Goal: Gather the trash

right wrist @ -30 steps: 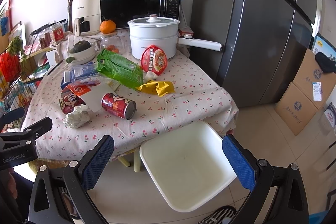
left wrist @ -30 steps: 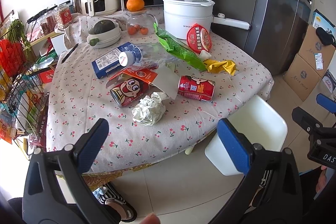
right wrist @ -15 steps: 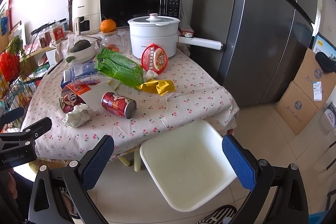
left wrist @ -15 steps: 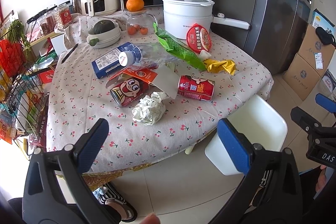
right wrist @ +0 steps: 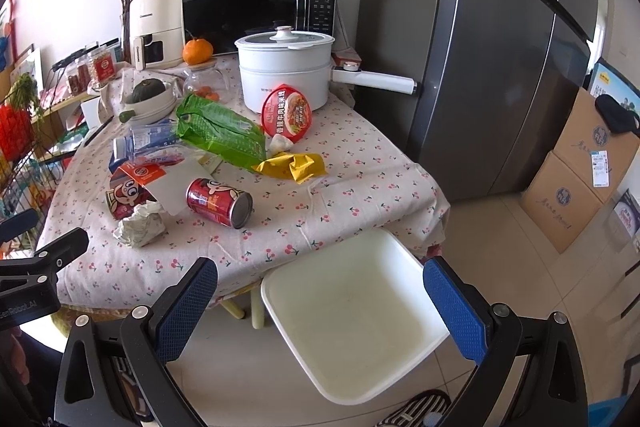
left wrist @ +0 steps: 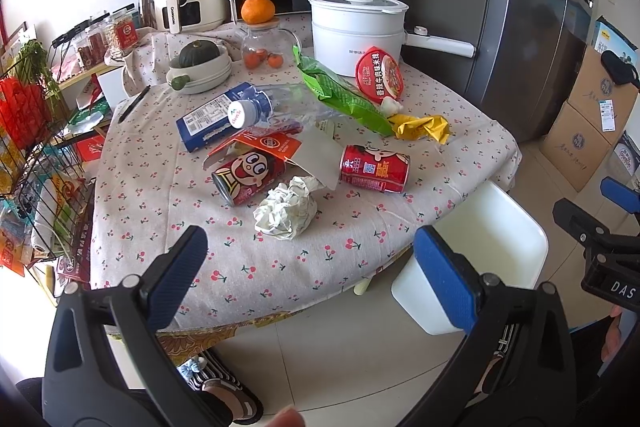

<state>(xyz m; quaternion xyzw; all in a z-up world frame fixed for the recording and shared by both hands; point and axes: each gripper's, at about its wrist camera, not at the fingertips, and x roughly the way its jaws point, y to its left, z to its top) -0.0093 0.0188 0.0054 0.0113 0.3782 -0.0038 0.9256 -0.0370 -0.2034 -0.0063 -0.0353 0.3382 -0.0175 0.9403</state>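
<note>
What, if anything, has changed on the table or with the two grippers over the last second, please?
Nothing has visibly changed. The left gripper and the right gripper both hang open and empty short of the table, as before. The crumpled paper, the two red cans, the green bag and the yellow wrapper lie where they were, and the white bin is still empty.

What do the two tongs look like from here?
Both are alike: black plastic frames with silver screws and blue textured pads on the fingertips. The left tongs carry white lettering that reads "GenRobot.AI"; the right tongs show "DAS" in white, the rest cut off. No cables or sleeves show.
</note>
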